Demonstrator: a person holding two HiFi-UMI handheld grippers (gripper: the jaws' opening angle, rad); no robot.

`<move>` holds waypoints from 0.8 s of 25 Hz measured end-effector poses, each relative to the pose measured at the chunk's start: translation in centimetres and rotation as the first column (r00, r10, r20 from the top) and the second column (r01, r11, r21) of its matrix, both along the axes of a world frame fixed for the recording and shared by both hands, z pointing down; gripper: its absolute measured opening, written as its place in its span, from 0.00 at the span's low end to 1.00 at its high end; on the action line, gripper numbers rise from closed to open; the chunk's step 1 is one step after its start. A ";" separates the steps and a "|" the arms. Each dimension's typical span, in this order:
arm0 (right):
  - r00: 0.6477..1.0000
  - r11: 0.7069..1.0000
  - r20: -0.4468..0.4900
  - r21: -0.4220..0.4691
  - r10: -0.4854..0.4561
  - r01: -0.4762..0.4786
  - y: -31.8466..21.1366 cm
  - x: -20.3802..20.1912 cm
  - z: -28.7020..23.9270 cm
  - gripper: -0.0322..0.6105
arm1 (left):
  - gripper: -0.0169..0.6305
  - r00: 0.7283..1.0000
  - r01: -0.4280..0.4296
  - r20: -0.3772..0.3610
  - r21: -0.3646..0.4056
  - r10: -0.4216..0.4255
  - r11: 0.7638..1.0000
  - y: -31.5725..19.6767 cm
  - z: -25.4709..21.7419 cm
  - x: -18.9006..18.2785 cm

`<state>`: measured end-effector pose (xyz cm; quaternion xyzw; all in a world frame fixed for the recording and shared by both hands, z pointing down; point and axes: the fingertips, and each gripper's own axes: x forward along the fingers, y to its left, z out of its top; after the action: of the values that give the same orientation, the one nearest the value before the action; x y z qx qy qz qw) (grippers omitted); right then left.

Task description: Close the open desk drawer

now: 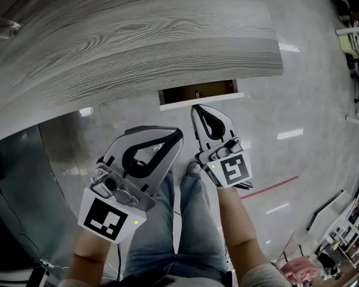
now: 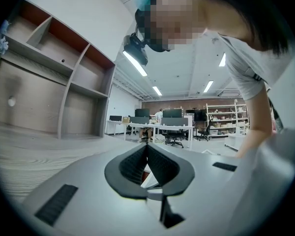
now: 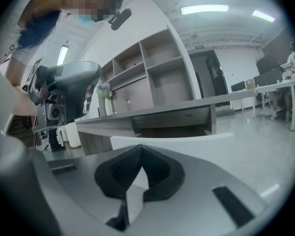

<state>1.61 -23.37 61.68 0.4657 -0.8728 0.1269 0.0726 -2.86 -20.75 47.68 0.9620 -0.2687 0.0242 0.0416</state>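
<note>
Desk drawer standing ajar; right claw, pressed together, aiming at its front, risking glancing off; left claw likewise pressed together.

Head view looks down; right gripper view faces drawer

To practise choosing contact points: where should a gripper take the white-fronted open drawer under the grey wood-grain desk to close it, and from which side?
Take the flat white front panel near mid-width, from the person's side, pushing towards the grey wood-grain desk. No handle shows and the panel stands out past the desk edge, so the right gripper, jaws together, could press rather than pinch.
</note>
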 end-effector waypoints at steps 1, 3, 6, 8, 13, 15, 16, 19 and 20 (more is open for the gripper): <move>1.000 1.000 0.003 -0.002 0.006 -0.006 0.0 0.0 0.0 0.06 | 0.04 1.000 0.003 -0.001 0.001 -0.003 1.000 -0.1 0.0 -0.1; 1.000 1.000 0.009 -0.007 0.018 -0.018 0.1 0.2 0.0 0.06 | 0.04 1.000 0.007 -0.003 0.004 -0.007 1.000 -0.1 0.0 -0.2; 0.999 0.999 0.006 -0.005 0.033 -0.033 0.1 0.6 -0.1 0.06 | 0.04 1.000 0.011 -0.004 0.008 -0.011 1.000 -0.1 -0.1 -0.1; 0.999 0.999 0.003 -0.003 0.049 -0.049 -0.1 0.8 -0.1 0.06 | 0.04 1.000 0.013 -0.004 0.011 -0.013 1.000 -0.1 -0.2 -0.2; 0.996 0.996 0.013 -0.012 0.090 -0.090 -1.6 1.4 0.1 0.06 | 0.04 1.000 0.020 -0.002 0.012 -0.020 1.000 0.0 0.0 -0.5; 0.996 0.996 0.011 -0.010 0.093 -0.093 -2.4 1.4 0.2 0.06 | 0.04 1.000 0.024 0.000 0.011 -0.024 1.000 -0.1 0.2 -0.7; 0.996 0.996 0.008 -0.009 0.093 -0.093 -2.8 1.2 0.2 0.06 | 0.04 1.000 0.026 0.002 0.012 -0.026 1.000 -0.2 0.2 -0.9; 0.995 0.995 -0.003 -0.008 0.095 -0.095 -3.4 0.7 0.1 0.06 | 0.04 0.999 0.036 0.008 0.014 -0.036 0.999 -0.2 0.2 -1.7; 0.995 0.995 -0.002 -0.011 0.096 -0.096 -3.5 0.8 0.1 0.06 | 0.04 0.999 0.039 0.011 0.014 -0.039 0.999 0.0 0.2 -1.7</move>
<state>2.44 -26.83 61.73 0.5068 -0.8487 0.1346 0.0694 -4.52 -20.79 47.91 0.9568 -0.2877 0.0268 0.0340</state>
